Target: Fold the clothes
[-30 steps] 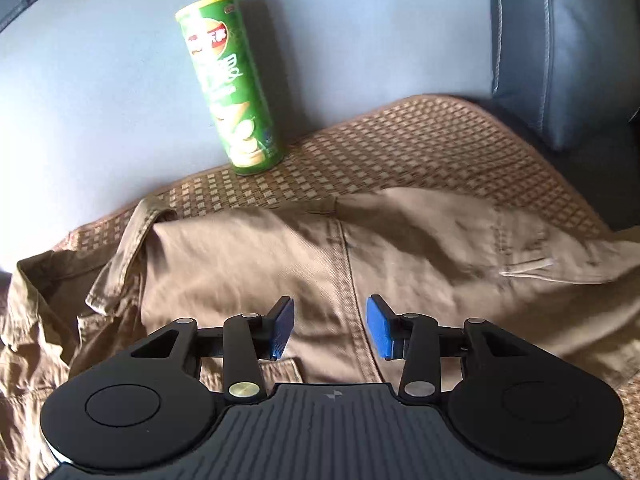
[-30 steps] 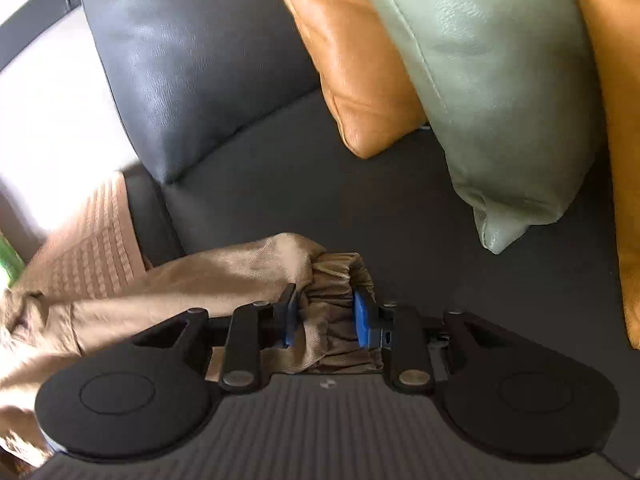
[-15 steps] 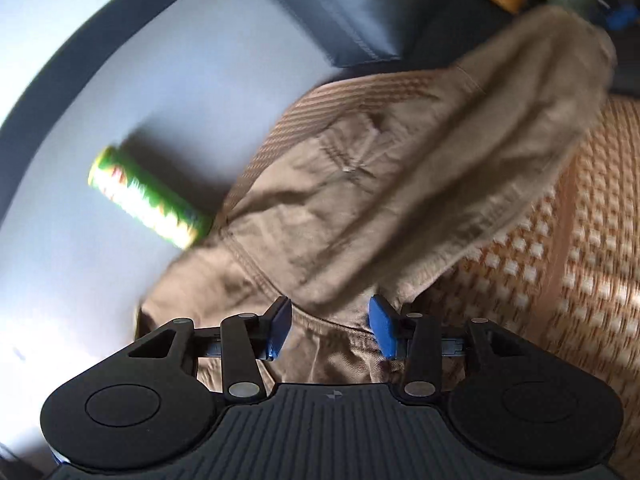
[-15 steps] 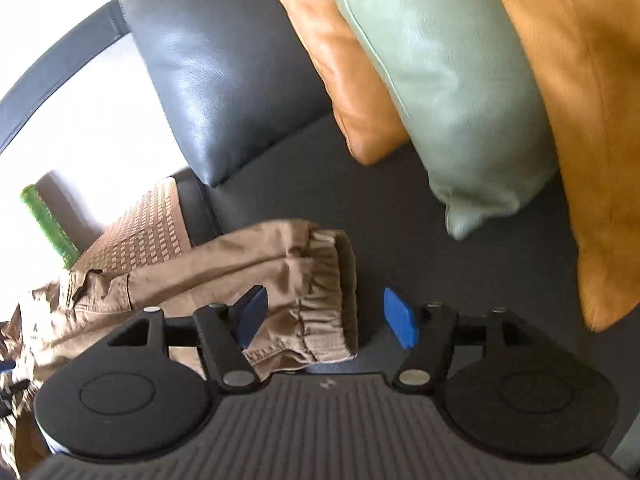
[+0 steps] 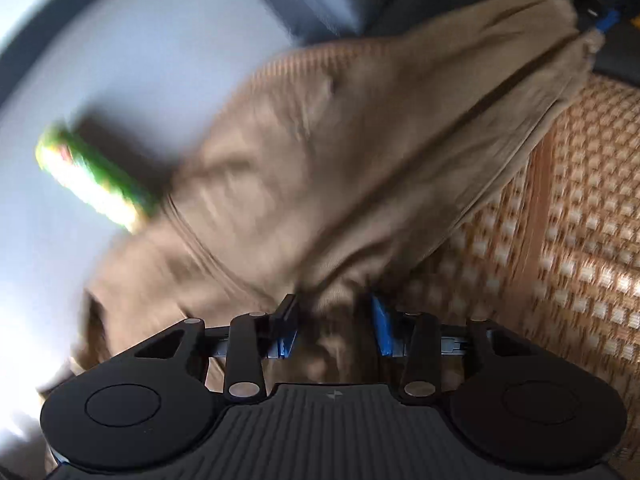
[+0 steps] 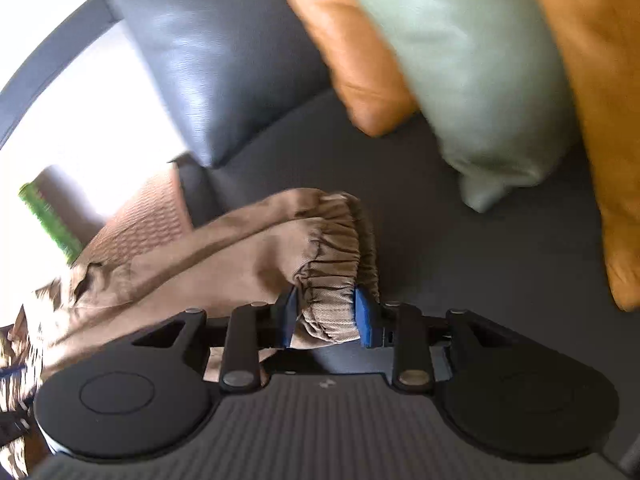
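Item: tan trousers [image 5: 360,152], stretched from woven mat [image 5: 580,240] to dark sofa seat [image 6: 460,248]. My right gripper [image 6: 325,316] closing on the elastic cuff [image 6: 332,280]; my left gripper [image 5: 332,326] closing around waist-end cloth. Purpose: hold both ends to fold.

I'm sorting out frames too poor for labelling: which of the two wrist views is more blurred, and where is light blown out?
Left wrist view: heavy motion smear over the brown trousers and green can, only the left tool sharp; glare at the lower left edge. Right wrist view: milder blur, elastic cuff readable; the pale surface upper left is washed out white.
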Tool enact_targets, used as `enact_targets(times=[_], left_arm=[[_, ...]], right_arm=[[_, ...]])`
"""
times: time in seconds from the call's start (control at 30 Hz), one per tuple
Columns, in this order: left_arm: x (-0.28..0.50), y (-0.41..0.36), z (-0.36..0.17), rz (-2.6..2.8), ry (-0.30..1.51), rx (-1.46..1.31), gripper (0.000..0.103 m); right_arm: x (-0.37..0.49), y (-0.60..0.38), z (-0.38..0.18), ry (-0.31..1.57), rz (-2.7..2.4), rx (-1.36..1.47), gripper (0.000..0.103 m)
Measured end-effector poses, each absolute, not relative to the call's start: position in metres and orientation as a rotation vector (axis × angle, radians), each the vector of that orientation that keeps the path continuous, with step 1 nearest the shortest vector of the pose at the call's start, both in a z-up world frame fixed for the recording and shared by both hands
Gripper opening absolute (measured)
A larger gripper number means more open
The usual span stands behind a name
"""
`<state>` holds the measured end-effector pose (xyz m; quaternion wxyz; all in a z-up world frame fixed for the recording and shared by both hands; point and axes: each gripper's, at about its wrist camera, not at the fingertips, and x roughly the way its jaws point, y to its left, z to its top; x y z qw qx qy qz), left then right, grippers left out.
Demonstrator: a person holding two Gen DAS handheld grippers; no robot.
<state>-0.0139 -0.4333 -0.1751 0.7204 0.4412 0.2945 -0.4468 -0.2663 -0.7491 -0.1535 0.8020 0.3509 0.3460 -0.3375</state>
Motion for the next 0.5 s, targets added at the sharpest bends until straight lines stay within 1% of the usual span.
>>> enact_targets(times=[0.03, 0.07, 0.1, 0.13, 0.17, 0.2, 0.3, 0.33, 0.43, 0.5], left_arm=[[-0.015, -0.430, -0.176, -0.984, 0.645, 0.961, 0.050], [-0.016, -0.428, -0.178, -0.981, 0.640, 0.948, 0.052], [-0.016, -0.424, -0.171, -0.982, 0.645, 0.911, 0.052], [-0.016, -0.420, -0.163, -0.982, 0.651, 0.873, 0.055], [-0.016, -0.415, -0.156, -0.983, 0.656, 0.835, 0.056], [-0.016, -0.406, -0.141, -0.983, 0.662, 0.759, 0.058], [-0.017, -0.364, -0.099, -0.974, 0.683, 0.513, 0.064], [-0.017, -0.346, -0.090, -0.954, 0.688, 0.460, 0.068], [-0.016, -0.283, -0.065, -0.866, 0.694, 0.338, 0.071], [-0.014, -0.234, -0.059, -0.771, 0.720, 0.311, 0.071]], right_arm=[[-0.266, -0.751, -0.162, 0.780, -0.735, 0.767, 0.034], [-0.264, -0.749, -0.162, 0.793, -0.748, 0.765, 0.035], [-0.262, -0.746, -0.159, 0.791, -0.763, 0.753, 0.038], [-0.261, -0.744, -0.155, 0.789, -0.777, 0.741, 0.046], [-0.260, -0.740, -0.149, 0.782, -0.798, 0.728, 0.048], [-0.261, -0.735, -0.139, 0.755, -0.824, 0.715, 0.050], [-0.261, -0.706, -0.099, 0.672, -0.828, 0.657, 0.051], [-0.259, -0.694, -0.084, 0.651, -0.809, 0.631, 0.051], [-0.240, -0.644, -0.038, 0.607, -0.645, 0.563, 0.051], [-0.222, -0.607, -0.014, 0.593, -0.513, 0.527, 0.056]])
